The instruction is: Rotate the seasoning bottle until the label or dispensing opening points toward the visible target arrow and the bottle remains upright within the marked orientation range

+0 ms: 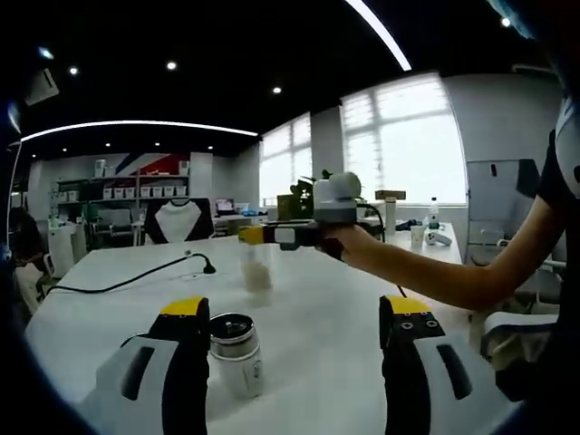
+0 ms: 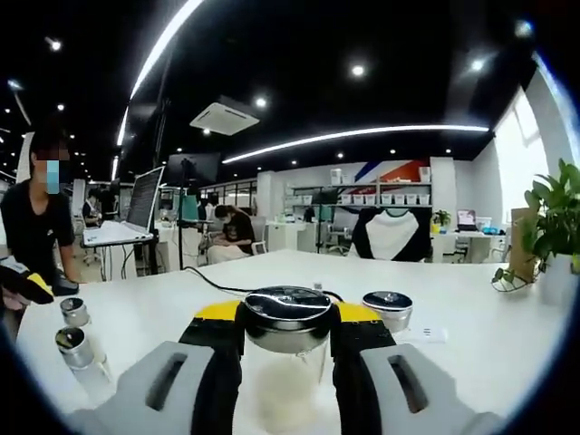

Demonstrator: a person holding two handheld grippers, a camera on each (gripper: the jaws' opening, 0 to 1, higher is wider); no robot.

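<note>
1. The right gripper point(image 2: 288, 362) was clenched on the seasoning bottle point(image 2: 286, 349), one jaw pressed against each side of its clear body just below the metal cap.
2. In the left gripper view, the same bottle point(image 1: 256, 266) hung upright above the white table point(image 1: 317, 317), at the tip of the right gripper point(image 1: 263, 237) reaching in from the right.
3. The bottle's long axis stood vertical, crosswise to the jaws, so any turn would run about that axis.
4. The left gripper point(image 1: 294, 349) was released, its jaws spread wide and holding nothing; a second capped jar point(image 1: 235, 352) stood on the table touching or just beside its left jaw.
5. The right gripper was the nearer one, already in contact; the left sat well nearer the person, apart from the bottle.
6. No target arrow or orientation mark could be made out, and the label was not legible.
7. Other jars point(image 2: 77, 340) and a loose cap-topped jar point(image 2: 387, 308) stood on the table to either side.
</note>
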